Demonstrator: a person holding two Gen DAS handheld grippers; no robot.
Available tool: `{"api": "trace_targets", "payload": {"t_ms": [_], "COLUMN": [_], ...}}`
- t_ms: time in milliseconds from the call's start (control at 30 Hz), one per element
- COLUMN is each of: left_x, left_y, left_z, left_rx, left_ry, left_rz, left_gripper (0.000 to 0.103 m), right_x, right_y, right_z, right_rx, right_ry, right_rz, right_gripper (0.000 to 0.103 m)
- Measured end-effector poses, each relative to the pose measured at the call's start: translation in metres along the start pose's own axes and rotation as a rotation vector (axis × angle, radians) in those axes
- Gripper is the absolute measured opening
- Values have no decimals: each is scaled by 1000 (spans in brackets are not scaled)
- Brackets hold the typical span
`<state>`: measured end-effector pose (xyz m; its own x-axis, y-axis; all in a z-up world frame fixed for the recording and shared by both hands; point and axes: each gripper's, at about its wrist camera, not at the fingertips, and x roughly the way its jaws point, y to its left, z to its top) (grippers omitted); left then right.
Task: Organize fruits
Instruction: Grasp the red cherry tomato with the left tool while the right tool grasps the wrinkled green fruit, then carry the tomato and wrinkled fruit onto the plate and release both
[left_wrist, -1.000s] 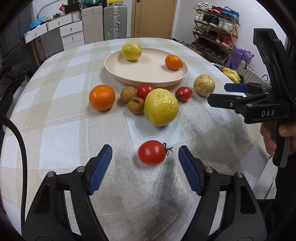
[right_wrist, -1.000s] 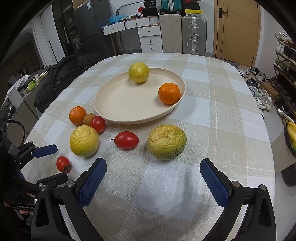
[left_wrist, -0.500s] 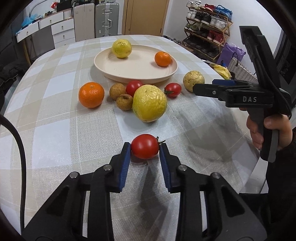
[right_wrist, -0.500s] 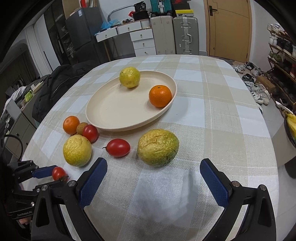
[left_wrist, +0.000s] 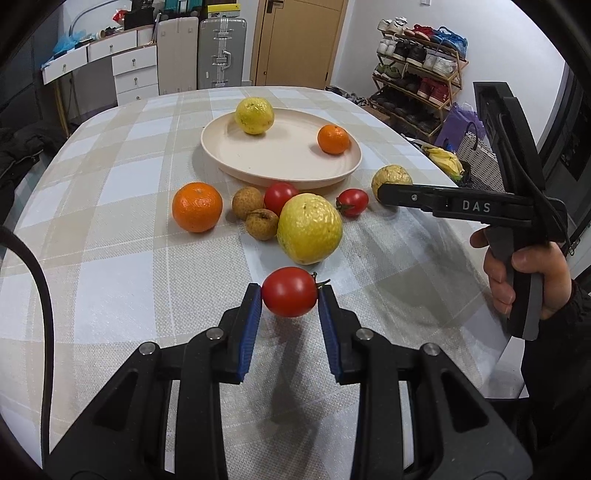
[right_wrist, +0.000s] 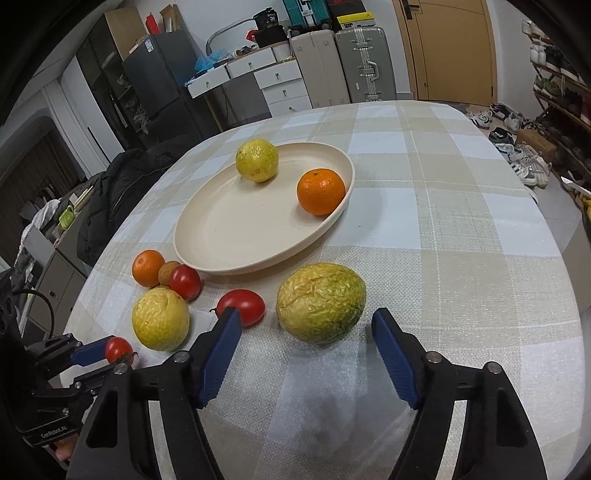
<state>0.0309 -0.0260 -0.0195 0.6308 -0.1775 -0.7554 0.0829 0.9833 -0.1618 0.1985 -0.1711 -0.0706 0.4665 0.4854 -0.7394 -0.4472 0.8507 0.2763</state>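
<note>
Checked cloth covers the surface (left_wrist: 110, 258). Nearer me than the cream plate (left_wrist: 221, 155), my left gripper (left_wrist: 290, 299) pinches a small tomato (left_wrist: 290, 297); my right gripper (right_wrist: 306, 339) is closing around the wrinkled green-yellow fruit (right_wrist: 321, 302), pads not touching. Next, probably: carry both over the plate's rim.

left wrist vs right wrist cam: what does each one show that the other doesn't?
Left wrist only: two small brown fruits by the plate, the hand on the right hand-held gripper, a shoe rack.
Right wrist only: the right hand-held gripper's jaws closing around, not touching, the wrinkled green-yellow fruit; a fridge.
Both: plate with two fruits, left hand-held gripper shut on a tomato.
</note>
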Motion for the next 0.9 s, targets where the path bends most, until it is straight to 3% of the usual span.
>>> {"api": "trace_targets", "payload": {"t_ms": [267,900], "left_x": [-1,-4], "left_y": [2,4], "left_z": [0,2], "left_rx": [-12,-24], "left_ry": [-14,-42], "left_rz": [-3,5], "left_gripper": [29,29], "right_x": [6,-1], "right_y": [-3,-4], "right_z": [1,2], "right_rx": [17,15], "right_ry": [8,-18], "right_rz": [-10,2], "right_gripper": [51,49]}}
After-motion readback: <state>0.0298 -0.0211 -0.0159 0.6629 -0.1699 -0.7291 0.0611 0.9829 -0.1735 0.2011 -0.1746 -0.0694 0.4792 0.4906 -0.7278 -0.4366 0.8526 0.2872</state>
